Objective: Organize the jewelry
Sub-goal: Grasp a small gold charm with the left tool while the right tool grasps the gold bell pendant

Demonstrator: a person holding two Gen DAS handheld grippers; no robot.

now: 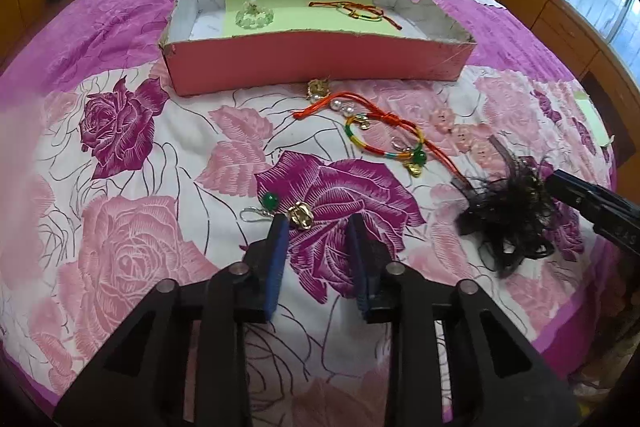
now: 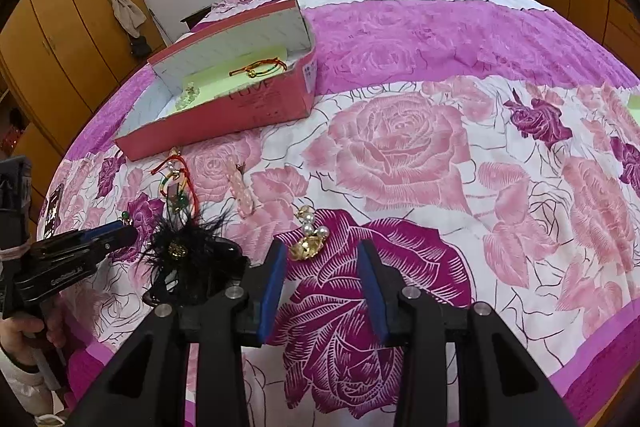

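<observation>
Left wrist: pink box (image 1: pixel 320 61) with crystal ornament (image 1: pixel 254 15); corded bracelet (image 1: pixel 358 11)

Two black gripper (image 1: pixel 318 223) frames, blue pads (image 2: pixel 273 287), silver pivot screws (image 2: pixel 411 291).

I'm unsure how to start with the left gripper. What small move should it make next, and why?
Probably nudge the left gripper slightly left and down, so the gold-and-green earring sits between its open jaws. The earring lies on the bedspread just beyond the left fingertip, not centred.
</observation>
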